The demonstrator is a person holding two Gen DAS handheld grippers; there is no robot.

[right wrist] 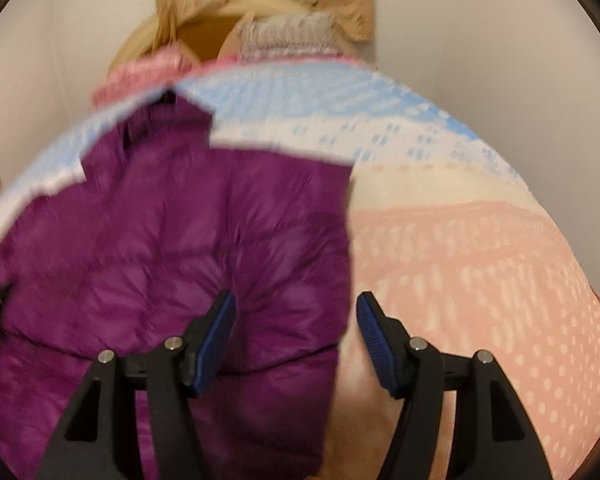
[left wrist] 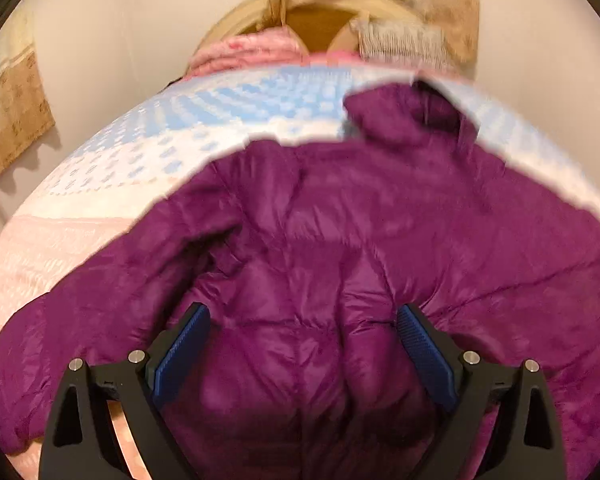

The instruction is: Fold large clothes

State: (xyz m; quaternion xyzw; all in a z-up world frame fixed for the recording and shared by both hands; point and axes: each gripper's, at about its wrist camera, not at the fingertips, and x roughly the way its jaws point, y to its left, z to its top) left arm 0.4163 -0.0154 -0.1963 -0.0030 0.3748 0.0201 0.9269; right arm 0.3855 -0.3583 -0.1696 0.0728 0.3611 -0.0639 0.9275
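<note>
Beside the jacket's (right wrist: 172, 248) right edge, bare bedspread (right wrist: 480, 264); both hand-held grippers (left wrist: 302, 320) (right wrist: 296, 308) spread.

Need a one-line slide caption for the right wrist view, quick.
Right gripper, jaws open, hovers over the right edge of a purple puffer jacket spread on a pink and blue bedspread.

Both wrist views angled down, close, sharing purple jacket (left wrist: 320, 240) on bed (right wrist: 480, 240)
</note>
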